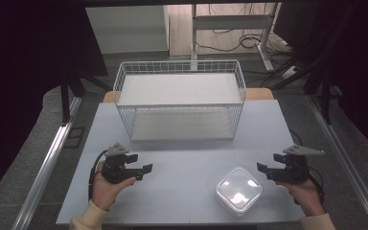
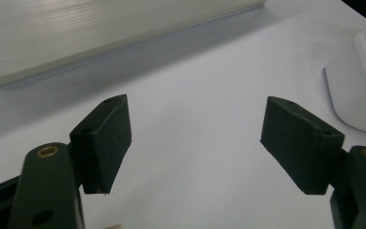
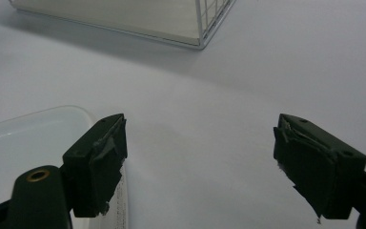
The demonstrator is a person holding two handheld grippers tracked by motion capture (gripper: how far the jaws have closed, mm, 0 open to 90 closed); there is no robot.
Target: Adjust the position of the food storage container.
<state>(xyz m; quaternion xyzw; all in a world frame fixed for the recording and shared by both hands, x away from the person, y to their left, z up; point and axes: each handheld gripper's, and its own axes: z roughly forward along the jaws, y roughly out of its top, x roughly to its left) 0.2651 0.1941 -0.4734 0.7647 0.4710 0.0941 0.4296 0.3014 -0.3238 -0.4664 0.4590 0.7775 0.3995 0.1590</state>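
- The left gripper (image 1: pixel 140 163) sits in the lower left of the high view, jaws spread wide and holding nothing.
- The right gripper (image 1: pixel 266 166) sits at lower right, jaws likewise spread and empty.
- A clear lidded container (image 1: pixel 238 189) rests on the table (image 1: pixel 187 158) at lower centre-right, just beside the right gripper.
- A white wire basket (image 1: pixel 179 99) stands at upper centre.

Left hand (image 1: pixel 106 189): enters from the near edge of the table (image 1: pixel 182 158), near its left corner, cream sleeve at the wrist. It grips the left gripper (image 1: pixel 141 164), jaws spread wide and empty, pointing right toward the table's middle.

Right hand (image 1: pixel 306 194): enters from the near edge toward the right corner. It grips the right gripper (image 1: pixel 268 163), jaws parted wide and empty, pointing left.
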